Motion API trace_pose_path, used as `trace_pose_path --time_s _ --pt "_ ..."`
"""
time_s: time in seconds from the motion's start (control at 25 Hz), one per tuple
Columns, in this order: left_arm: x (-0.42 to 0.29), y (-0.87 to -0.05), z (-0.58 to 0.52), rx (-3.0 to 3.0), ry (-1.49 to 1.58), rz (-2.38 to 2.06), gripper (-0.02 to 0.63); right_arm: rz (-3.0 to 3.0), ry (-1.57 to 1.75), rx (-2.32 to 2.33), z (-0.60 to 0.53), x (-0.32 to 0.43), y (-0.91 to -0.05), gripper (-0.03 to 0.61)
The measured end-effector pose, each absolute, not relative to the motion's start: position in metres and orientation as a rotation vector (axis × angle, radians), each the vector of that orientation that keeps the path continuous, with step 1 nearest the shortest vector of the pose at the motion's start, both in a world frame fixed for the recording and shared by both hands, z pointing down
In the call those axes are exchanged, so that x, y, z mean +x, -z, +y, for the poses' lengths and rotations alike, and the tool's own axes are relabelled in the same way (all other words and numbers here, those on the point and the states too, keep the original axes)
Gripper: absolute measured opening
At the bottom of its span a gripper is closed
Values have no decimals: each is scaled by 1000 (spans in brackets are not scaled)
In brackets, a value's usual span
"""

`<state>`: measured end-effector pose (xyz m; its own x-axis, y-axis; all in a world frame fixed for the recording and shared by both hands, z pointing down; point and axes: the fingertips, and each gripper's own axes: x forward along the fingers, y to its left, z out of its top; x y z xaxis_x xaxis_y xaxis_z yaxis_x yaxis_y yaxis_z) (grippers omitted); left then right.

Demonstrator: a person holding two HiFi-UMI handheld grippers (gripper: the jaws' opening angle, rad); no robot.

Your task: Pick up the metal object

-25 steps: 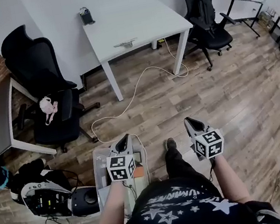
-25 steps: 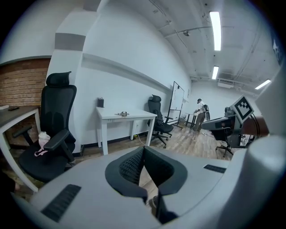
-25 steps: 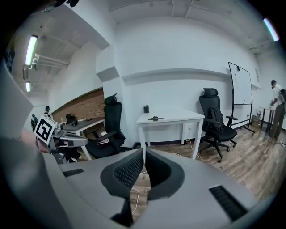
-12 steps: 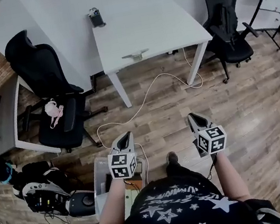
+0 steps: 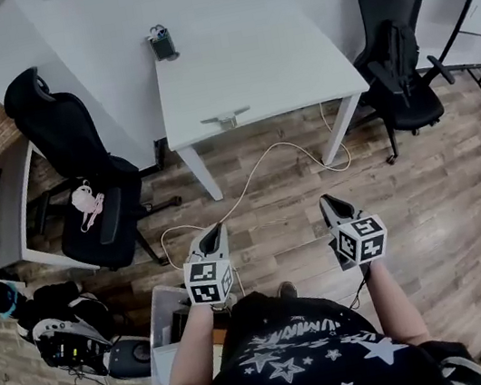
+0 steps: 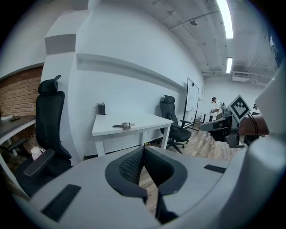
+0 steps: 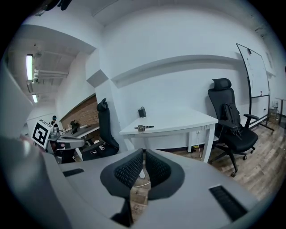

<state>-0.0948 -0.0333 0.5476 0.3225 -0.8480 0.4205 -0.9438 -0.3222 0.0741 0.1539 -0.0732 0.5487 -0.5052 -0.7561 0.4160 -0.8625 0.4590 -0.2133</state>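
Left gripper [image 6: 143, 150] closed, pads together, nothing between them; right gripper [image 7: 144, 152] the same, empty. We hold both low and side by side over the wood floor [image 5: 420, 164]. Metal object [image 5: 226, 119] lies on the white table [image 5: 289, 49], close to its near edge and well apart from both grippers. A dark holder [image 5: 162, 44] stands at the far edge. Step in hand, as we judge it: the approach. We should close on the table first, minding the white cable [image 5: 285, 143] across the floor, then open one gripper before reaching. Object is small in every view, seemingly a slim bar with a thicker middle. We would take it across the narrow part, from above, keeping clear of the table edge.
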Motion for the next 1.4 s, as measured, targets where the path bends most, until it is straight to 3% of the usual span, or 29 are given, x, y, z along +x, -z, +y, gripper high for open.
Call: trace_pose_path --time_s 0.52,1.4 --pt "-88 -536 -121 2360 -484 -1609 21 -2469 -574 1339 -143 143 -550 51" --pt "-104 -551 -368 2448 -534 -1470 25 -2436 -571 1301 -368 72 -548 51"
